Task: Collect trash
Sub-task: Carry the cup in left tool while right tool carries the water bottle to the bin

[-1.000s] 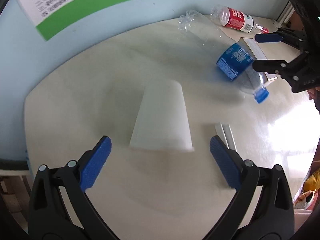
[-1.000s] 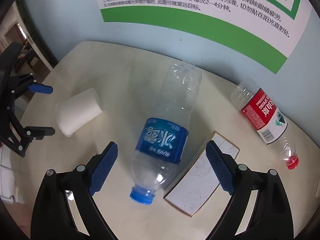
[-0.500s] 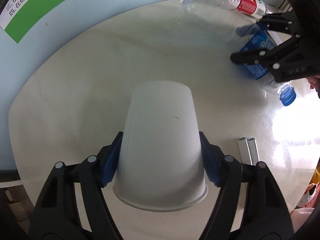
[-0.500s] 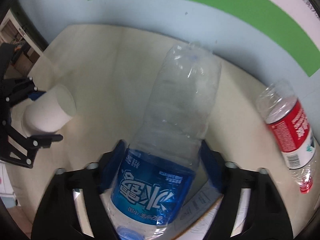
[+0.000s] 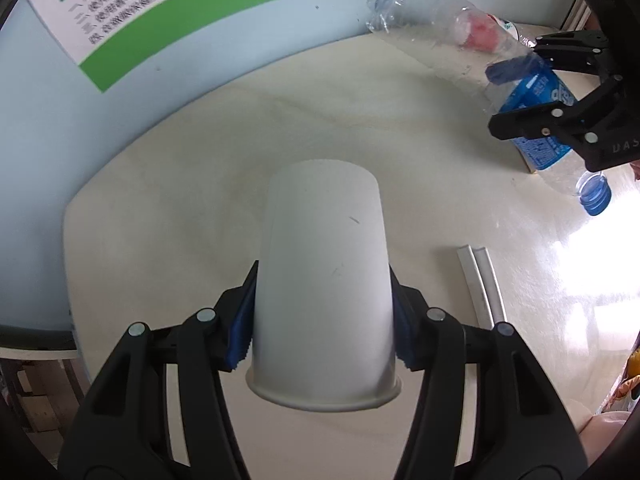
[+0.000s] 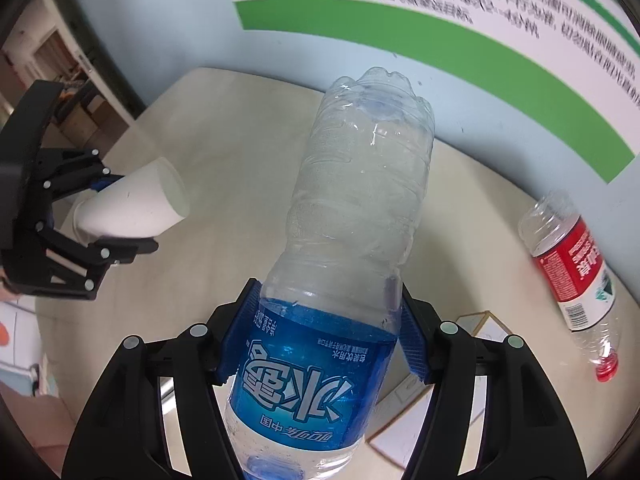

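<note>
Left wrist view: left gripper clenched on a white paper cup, blue fingers pressing both sides just above the rim, jaws having just been closing onto it; cup plain, no print, only a faint dark scuff on its wall; rim nearest the camera, closed base pointing away over the pale tabletop. Two white strips lying side by side on the tabletop to the right of the cup; nature hard to make out. Far right, right gripper clamped across a clear bottle with a blue label and blue cap, letters "DAS" legible on the black body, the rest cut off by the frame edge. Behind that bottle, a blurred red patch, too smeared to read.

Right wrist view: right gripper grasping the same bottle at the top edge of its blue label, jaws just closed in on it; large white Chinese characters on the label, upside down from here; cap end cut off at the bottom edge. A second clear bottle with a red label, barcode and red cap lying on the tabletop at right. A cardboard box mostly hidden behind bottle and fingers. Green-bordered wall poster with rows of Chinese text, blurred, unreadable. Left gripper at left, holding the cup.
</note>
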